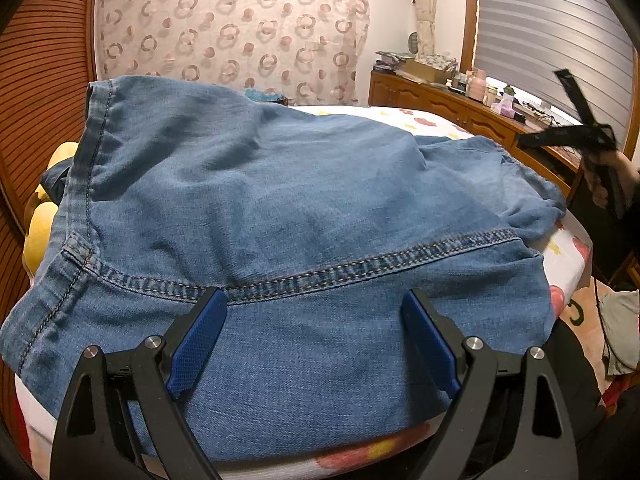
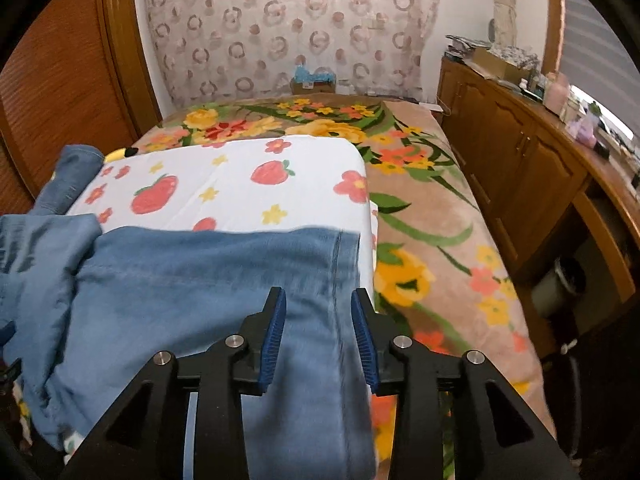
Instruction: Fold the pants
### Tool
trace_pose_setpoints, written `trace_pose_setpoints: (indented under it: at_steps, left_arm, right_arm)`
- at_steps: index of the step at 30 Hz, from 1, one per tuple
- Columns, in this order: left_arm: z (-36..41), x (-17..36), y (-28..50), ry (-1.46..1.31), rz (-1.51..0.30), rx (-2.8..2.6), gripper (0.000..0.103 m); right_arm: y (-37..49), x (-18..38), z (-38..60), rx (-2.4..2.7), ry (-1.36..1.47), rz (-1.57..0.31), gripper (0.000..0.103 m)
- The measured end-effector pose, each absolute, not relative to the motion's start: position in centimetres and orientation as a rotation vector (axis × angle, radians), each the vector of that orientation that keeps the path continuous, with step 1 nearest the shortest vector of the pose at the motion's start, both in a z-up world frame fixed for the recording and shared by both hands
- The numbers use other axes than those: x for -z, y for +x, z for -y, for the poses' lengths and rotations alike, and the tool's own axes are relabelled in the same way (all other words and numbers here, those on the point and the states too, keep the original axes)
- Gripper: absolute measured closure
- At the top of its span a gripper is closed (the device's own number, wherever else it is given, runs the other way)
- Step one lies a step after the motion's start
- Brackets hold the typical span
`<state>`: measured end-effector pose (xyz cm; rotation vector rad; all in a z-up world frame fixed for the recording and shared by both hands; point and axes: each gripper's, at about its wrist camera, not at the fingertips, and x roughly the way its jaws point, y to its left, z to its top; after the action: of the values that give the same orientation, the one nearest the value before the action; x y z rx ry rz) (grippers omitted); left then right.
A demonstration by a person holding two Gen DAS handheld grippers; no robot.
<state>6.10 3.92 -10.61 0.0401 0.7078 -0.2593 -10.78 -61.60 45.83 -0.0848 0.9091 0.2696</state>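
Blue denim pants (image 1: pixel 280 208) lie spread over a white fruit-print cushion (image 1: pixel 568 256) on the bed. My left gripper (image 1: pixel 314 300) is open, its blue pads wide apart just above the denim near a stitched seam (image 1: pixel 360 264). In the right wrist view the pants (image 2: pixel 180 288) cover the cushion's (image 2: pixel 240 184) near part, a leg hanging over the front edge. My right gripper (image 2: pixel 319 300) is open with the pant leg's side seam (image 2: pixel 336 280) between its fingers; no grip shows. The right gripper also shows blurred at the far right of the left wrist view (image 1: pixel 576 132).
A floral blanket (image 2: pixel 432 240) covers the bed to the right of the cushion. A wooden cabinet (image 2: pixel 520 168) with clutter on top runs along the right wall. A wooden louvred door (image 2: pixel 60 80) stands at left. A yellow plush toy (image 1: pixel 40 232) lies beside the pants.
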Motion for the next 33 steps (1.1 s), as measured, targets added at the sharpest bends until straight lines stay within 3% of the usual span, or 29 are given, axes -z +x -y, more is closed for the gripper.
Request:
trace_pose_setpoints:
  at_steps: [10, 24, 33]
  left_arm:
    - [-3.8, 10.7, 6.3, 0.038, -0.703, 0.250, 0.013]
    - [-3.7, 10.8, 6.3, 0.038, -0.701, 0.248, 0.013]
    - [-3.7, 10.8, 6.3, 0.038, -0.700, 0.248, 0.013]
  right_arm:
    - [-18.8, -45.8, 62.3, -0.287, -0.094, -0.869, 0.056]
    - [-19.0, -41.9, 65.2, -0.164, -0.034, -0.912, 0.054]
    - [-19.5, -41.0, 66.5, -0.145, 0.094, -0.878, 0.044]
